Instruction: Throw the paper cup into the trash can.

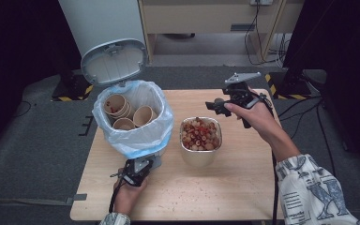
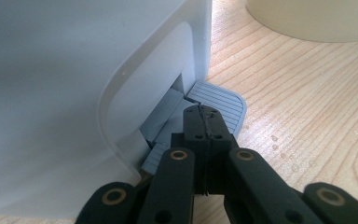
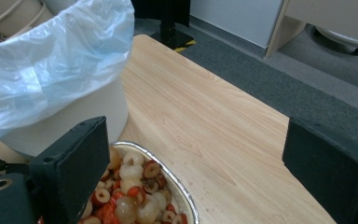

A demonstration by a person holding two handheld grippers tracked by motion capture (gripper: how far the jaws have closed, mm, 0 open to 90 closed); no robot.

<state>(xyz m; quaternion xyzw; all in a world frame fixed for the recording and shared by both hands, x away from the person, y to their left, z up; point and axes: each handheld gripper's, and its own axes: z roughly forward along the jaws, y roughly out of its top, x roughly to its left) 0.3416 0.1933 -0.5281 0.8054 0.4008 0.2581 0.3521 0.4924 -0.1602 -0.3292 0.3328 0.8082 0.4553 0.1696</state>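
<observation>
Wooden table (image 1: 243, 187) with a white pedal bin (image 1: 133, 119) at the left, lid (image 1: 114, 61) flipped up and standing open behind it. Lined with a pale blue plastic bag (image 1: 145, 136) folded over the rim, and holding several empty paper cups (image 1: 126, 112) stacked and tipped inside, one with a few red bits in it.

Just right of the bin, apart from it: a foil container (image 1: 200, 140) heaped with small pale and red pieces of food, looking like little rings and chunks, can't tell exactly what.

Left gripper (image 1: 136, 172) low at the near foot of the bin, held in a hand (image 1: 126, 194) coming in from the bottom edge. In the left gripper view, jaws pinched fully together, no gap, tips (image 2: 200, 116) resting down on the ribbed grey foot pedal (image 2: 221, 102) that sticks out of the notch at the bin's base. Pressing on it rather than gripping anything.

Right gripper (image 1: 220, 107) up in the air past the far right of the foil container, held in the right hand (image 1: 258, 115), patterned sleeve (image 1: 309, 192) below. Spread wide in the right gripper view, pads (image 3: 79, 163) far apart and holding nothing, foil container rim (image 3: 186, 196) and food right underneath, bagged bin edge (image 3: 60, 65) at upper left.

A few crumbs or droplets scattered on the wood near the pedal.
</observation>
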